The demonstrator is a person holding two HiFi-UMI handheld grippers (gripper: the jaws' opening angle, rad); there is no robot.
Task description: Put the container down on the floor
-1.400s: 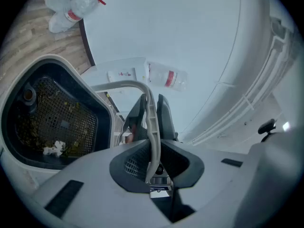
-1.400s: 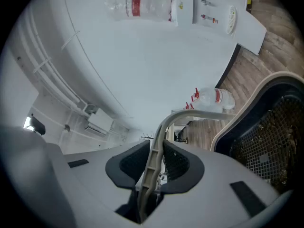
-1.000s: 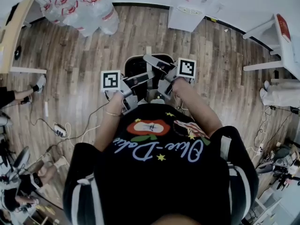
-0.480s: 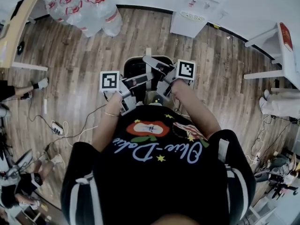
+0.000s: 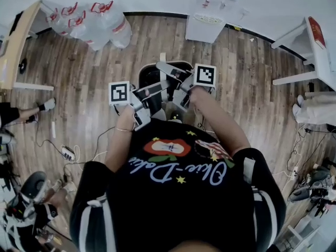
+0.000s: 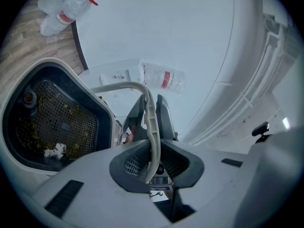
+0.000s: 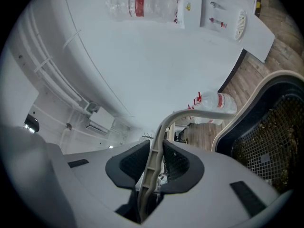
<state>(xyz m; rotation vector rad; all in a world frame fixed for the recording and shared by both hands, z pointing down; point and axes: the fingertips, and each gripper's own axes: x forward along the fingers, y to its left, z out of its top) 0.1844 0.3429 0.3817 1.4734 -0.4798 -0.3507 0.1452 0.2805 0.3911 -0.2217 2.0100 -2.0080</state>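
So the container point(image 5: 148, 76) is up in the air, right in front of the person's tummy, with one gripper on each side of it. It is a dark tub with a white rim. Inside it sits one mesh basket point(image 6: 61, 122) with little yellow bits and one white scrap point(image 6: 56, 150).

The left gripper point(image 6: 151, 110) has its jaws squeezed onto a thin pale handle point(image 6: 152, 127) that curves up from the container's rim. The right gripper point(image 7: 156, 148) is clamped the same way on a pale handle strip on the other side. So there are two grippers and two grips, and neither one is empty.

How far along is the job? I think the carrying part is under way, but the putting-down part is not done yet. The wooden floor point(image 5: 252, 88) shows all around the container and looks far below it. What is left is to lower the container, rest it on the floor, and then open both sets of jaws.

Beyond the container stands one white water cooler point(image 5: 212, 9) with one bottle on top. Farther off, to the container's left, lies a pile of big water bottles point(image 5: 92, 17); I count three red handles. To the container's right is one white table point(image 5: 310, 46).
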